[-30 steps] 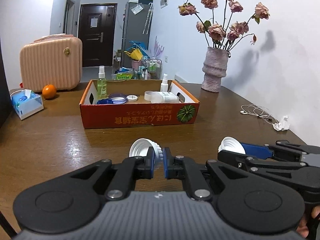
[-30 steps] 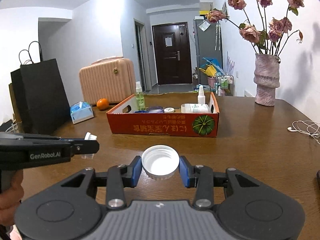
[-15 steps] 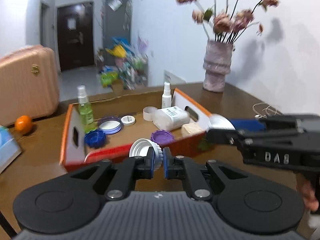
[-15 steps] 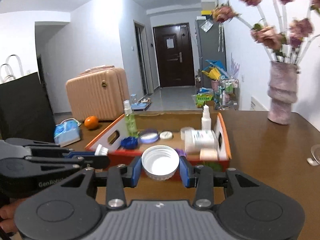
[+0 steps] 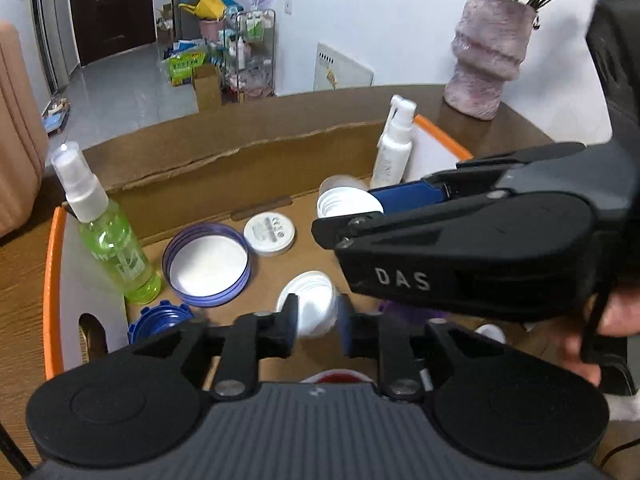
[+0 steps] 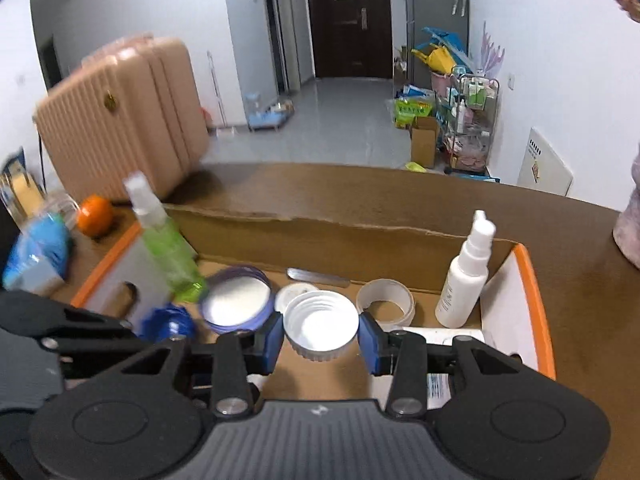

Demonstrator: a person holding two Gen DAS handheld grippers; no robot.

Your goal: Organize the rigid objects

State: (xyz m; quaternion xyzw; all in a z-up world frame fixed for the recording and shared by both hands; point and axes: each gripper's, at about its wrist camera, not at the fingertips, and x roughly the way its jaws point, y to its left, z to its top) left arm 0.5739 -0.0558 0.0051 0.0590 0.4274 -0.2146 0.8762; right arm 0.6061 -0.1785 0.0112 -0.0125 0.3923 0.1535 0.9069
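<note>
Both grippers hang over the open cardboard box [image 5: 54, 280], whose orange rim [image 6: 536, 300] shows on the right in the right wrist view. My left gripper [image 5: 319, 328] has its jaws opening. A blurred small white cap [image 5: 310, 306] sits loose between them, just above the box floor. My right gripper [image 6: 322, 336] is shut on a larger white screw cap [image 6: 320, 326], held open side up. In the left wrist view the right gripper [image 5: 348, 212] reaches in from the right with that cap [image 5: 346, 204].
In the box: a green spray bottle [image 5: 108, 240], a purple lid [image 5: 206, 264], a small white lid [image 5: 269, 234], a blue cap [image 5: 160, 320], a white spray bottle [image 6: 464, 284], a tape roll [image 6: 386, 300]. A vase [image 5: 486, 64], an orange [image 6: 95, 210] and a suitcase [image 6: 120, 120] stand beyond.
Both grippers moved forward from the bare table to over the box and tilted down. The left jaws, pinched on the small cap's rim before, have parted. The right still holds its cap.
</note>
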